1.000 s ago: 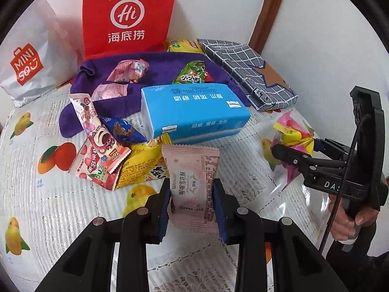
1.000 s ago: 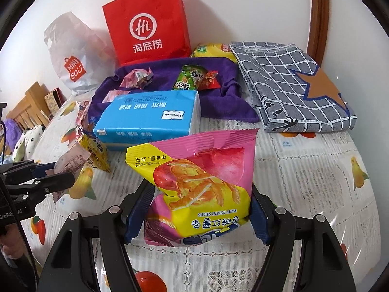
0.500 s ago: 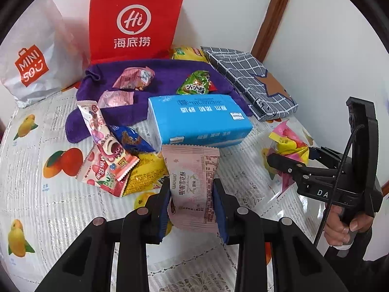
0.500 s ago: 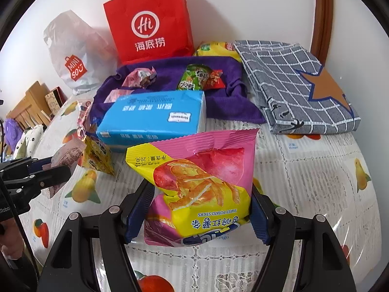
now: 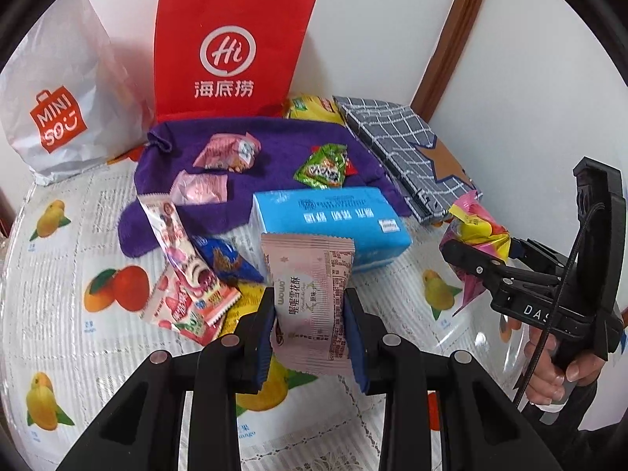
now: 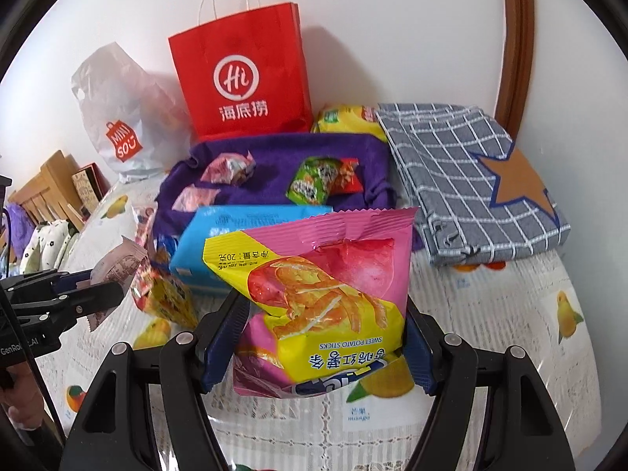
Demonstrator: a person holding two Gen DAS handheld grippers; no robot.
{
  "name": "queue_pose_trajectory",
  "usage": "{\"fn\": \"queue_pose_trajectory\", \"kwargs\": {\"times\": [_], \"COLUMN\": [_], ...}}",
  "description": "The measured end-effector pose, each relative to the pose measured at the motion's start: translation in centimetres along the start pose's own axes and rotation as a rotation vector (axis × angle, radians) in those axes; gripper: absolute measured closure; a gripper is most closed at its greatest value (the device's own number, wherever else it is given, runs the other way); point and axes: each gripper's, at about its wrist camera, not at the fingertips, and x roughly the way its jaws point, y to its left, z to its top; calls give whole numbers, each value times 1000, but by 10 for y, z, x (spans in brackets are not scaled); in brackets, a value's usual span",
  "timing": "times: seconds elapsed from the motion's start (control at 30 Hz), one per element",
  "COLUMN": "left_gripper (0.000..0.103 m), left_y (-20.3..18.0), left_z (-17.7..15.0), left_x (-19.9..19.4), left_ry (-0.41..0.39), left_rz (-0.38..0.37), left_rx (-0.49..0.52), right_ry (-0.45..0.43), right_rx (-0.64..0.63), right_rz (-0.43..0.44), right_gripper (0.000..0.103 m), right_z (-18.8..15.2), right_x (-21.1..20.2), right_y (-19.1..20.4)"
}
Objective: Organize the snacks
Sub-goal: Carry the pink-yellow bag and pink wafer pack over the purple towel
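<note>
Two snacks are hanging in your grippers over the tabletop (image 5: 98, 353). Your left gripper (image 5: 312, 327) is pinching a pale pink wafer packet (image 5: 310, 294) at its sides, and your right gripper (image 6: 324, 337) is squeezing a pink-and-yellow sweet potato sticks bag (image 6: 325, 294), both packs clear of the cloth. Just beyond them a blue tissue pack (image 5: 333, 219) is sitting, with a purple towel (image 5: 274, 137) farther back carrying a green candy packet (image 5: 324, 167). Far off, a red paper bag (image 5: 231, 51) is standing against the wall.
</note>
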Motion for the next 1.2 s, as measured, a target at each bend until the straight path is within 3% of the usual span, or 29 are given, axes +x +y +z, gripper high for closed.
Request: {"fn": "queue_pose_trajectory", "kwargs": {"times": [0.67,1.2], "left_gripper": [72,72], "left_y": [13,47], "left_z": [60,128], "left_x": [-1,26], "left_ry": [-32,-44], "left_rz": [39,106], "left_rx": [-25,-51], "right_ry": [-60,-74], "right_rx": [-24,-36], "right_rz": [1,18], "right_gripper": [31,31], "right_z": [75,158], "right_x": [11,61], "right_y": [5,3]}}
